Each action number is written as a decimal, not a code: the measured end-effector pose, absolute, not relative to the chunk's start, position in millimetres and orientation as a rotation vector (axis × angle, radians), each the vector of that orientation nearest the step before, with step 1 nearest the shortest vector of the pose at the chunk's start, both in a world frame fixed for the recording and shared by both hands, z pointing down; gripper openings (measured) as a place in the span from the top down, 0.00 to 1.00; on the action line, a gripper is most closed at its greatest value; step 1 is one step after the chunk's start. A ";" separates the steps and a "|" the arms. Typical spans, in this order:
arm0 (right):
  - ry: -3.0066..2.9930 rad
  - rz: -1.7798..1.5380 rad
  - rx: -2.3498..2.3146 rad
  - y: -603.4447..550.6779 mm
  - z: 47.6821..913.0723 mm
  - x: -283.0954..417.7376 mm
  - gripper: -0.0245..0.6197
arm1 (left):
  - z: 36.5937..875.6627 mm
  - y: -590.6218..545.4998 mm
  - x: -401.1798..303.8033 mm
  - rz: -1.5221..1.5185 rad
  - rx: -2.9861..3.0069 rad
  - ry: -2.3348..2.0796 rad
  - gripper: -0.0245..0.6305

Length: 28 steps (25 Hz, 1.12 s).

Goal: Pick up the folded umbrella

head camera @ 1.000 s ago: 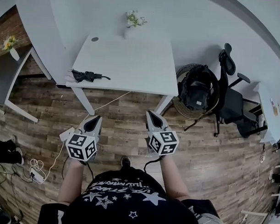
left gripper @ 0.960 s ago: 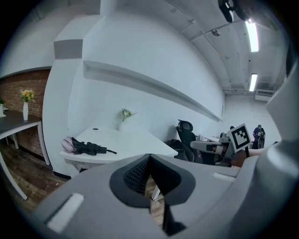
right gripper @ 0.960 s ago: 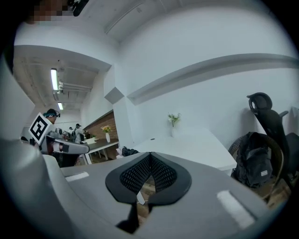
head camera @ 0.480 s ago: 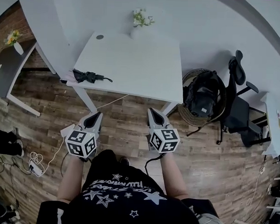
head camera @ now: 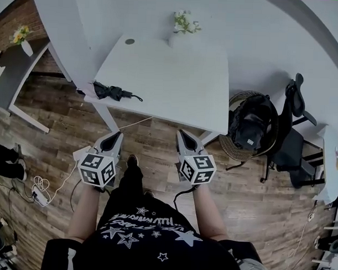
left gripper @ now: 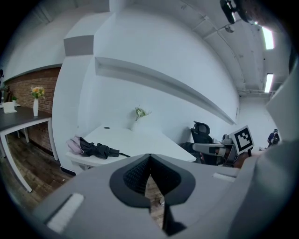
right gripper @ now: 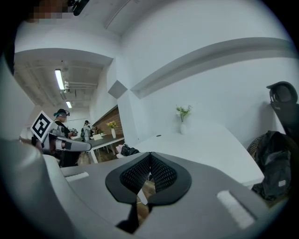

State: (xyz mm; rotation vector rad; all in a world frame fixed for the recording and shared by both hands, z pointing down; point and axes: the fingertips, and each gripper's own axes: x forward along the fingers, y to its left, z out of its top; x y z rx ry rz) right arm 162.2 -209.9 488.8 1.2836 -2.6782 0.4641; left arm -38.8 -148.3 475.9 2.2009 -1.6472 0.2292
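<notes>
A folded black umbrella [head camera: 113,92] lies at the near left corner of the white table [head camera: 176,82], its handle pointing right; it also shows in the left gripper view [left gripper: 99,150] and small in the right gripper view [right gripper: 128,151]. My left gripper [head camera: 114,137] hovers over the wood floor short of the table, jaws shut and empty [left gripper: 149,158]. To its right my right gripper [head camera: 183,135] is held level with it, also shut with nothing between its pads [right gripper: 150,156]. Both point toward the table and touch nothing.
A small vase with flowers [head camera: 183,27] stands at the table's far edge. A round basket with a black backpack [head camera: 251,123] and an office chair [head camera: 293,130] sit right of the table. A dark desk [head camera: 16,65] is at left; cables and a power strip [head camera: 42,191] lie on the floor.
Both grippers and the person have moved forward toward the table, which now sits closer in the head view. The jaws stayed shut.
</notes>
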 end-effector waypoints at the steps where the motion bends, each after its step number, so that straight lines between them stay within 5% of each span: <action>1: -2.677 0.456 1.271 -215.3 489.3 157.7 0.94 | 477.5 -153.4 -42.5 0.228 2.196 -1.650 0.96; 28: -2.612 0.369 0.810 -379.7 520.7 -70.8 0.93 | 519.2 -274.9 -220.3 0.172 1.936 -1.783 0.96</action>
